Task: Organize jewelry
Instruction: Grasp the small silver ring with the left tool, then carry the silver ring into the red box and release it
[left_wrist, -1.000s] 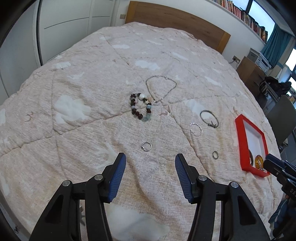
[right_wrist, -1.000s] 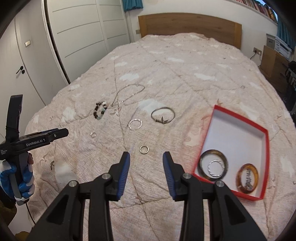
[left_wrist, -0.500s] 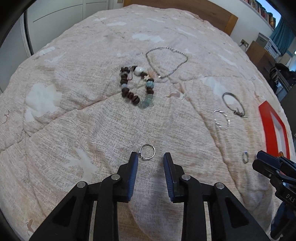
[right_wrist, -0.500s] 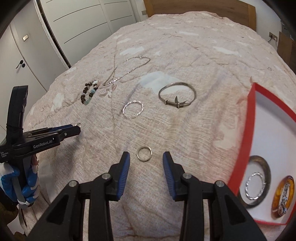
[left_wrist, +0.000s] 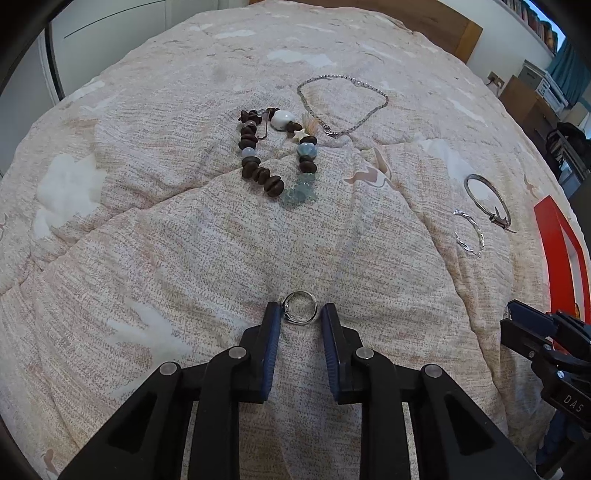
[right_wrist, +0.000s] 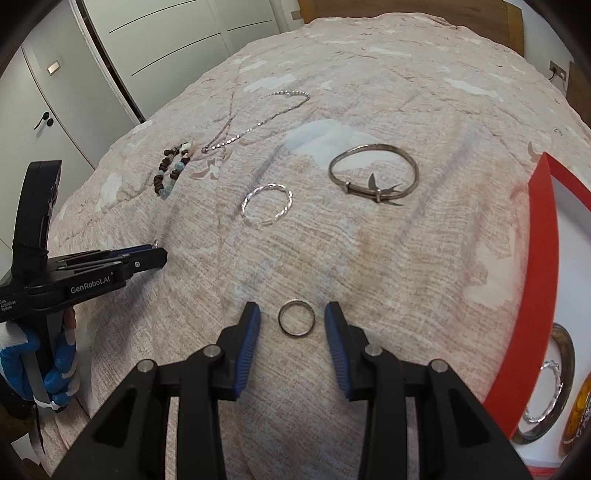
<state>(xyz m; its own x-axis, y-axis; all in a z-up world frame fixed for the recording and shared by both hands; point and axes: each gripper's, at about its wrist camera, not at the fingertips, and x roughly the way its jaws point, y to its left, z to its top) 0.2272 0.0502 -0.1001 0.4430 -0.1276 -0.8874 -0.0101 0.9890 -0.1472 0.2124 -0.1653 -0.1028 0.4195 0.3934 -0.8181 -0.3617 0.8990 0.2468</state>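
A small silver ring (left_wrist: 300, 307) lies on the bedspread between the blue pads of my left gripper (left_wrist: 300, 314). Its jaws are closing: the left pad touches the ring and a thin gap remains at the right pad. A plain band ring (right_wrist: 296, 322) lies between the fingers of my right gripper (right_wrist: 293, 314), which is open with room on both sides. The red jewelry box (right_wrist: 535, 295) stands at the right and holds a dark bangle (right_wrist: 565, 369) with a silver hoop inside it, plus an amber bangle (right_wrist: 580, 417).
On the quilt further away lie a beaded bracelet (left_wrist: 277, 155), a chain necklace (left_wrist: 343, 99), a twisted silver hoop (right_wrist: 267, 205) and a metal bangle (right_wrist: 373, 177). A gloved hand (right_wrist: 40, 369) holds the left gripper. Wardrobe doors stand at the left, the headboard beyond.
Both grippers came down to the bedspread. The left jaws narrowed from wide open to close around the small ring. The right gripper now straddles the band ring, its opening unchanged.
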